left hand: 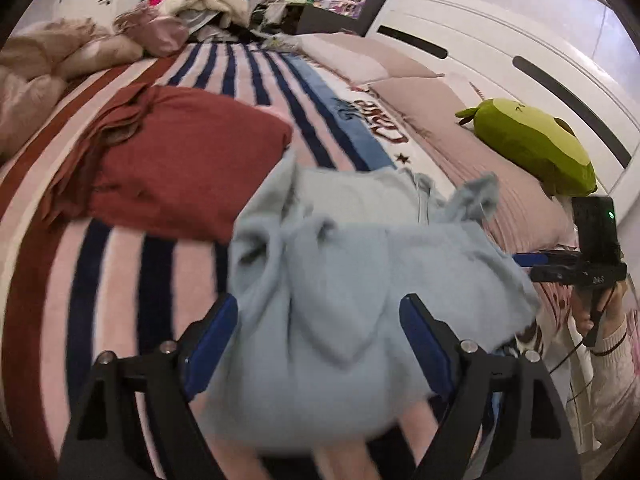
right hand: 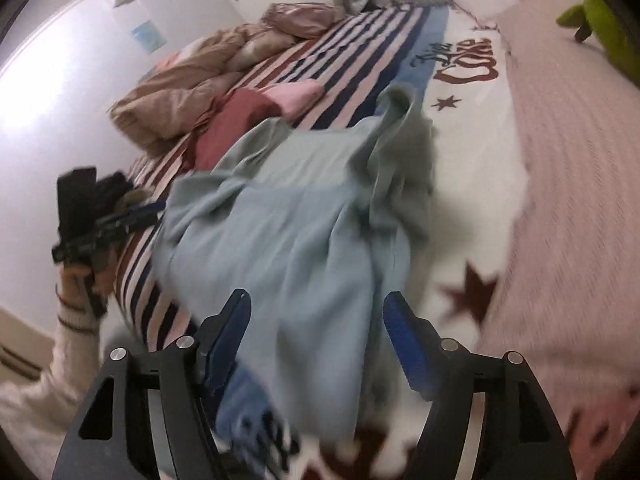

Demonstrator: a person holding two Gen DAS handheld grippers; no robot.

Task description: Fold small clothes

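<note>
A bed (left hand: 120, 264) fills both views, spread with a plush blanket in pink, navy and rust stripes; a pale blue band runs along its edge beside a white panel with dark red lettering and stars. To the right in the left wrist view lies a ribbed pink cover (left hand: 516, 196), and on it a rounded green plush toy (left hand: 536, 144) near a white wardrobe (left hand: 500, 40) with dark slot handles. At the head of the bed sit crumpled beige bedding (left hand: 52, 64), a shiny mauve cushion (left hand: 156, 32) and a heap of cream clothes (left hand: 200, 0). A cluttered shelf shows behind.

The light blue garment (left hand: 352, 280), soft and fuzzy, lies bunched in loose folds on the striped blanket, close in front of both tools. Beyond it rests a folded rust-red garment (left hand: 188, 176) with a fringed edge; the right wrist view shows a folded pink piece (right hand: 296, 96) just behind that.

The left tool (left hand: 320, 340) stands wide, its blue pads (left hand: 212, 340) on either side of the blue cloth without pressing it. The right tool (right hand: 316, 340) is also spread wide over the cloth, its pads clear of it. Each view catches the other tool at its edge, held in a hand with a cream knit cuff (left hand: 612, 340).
</note>
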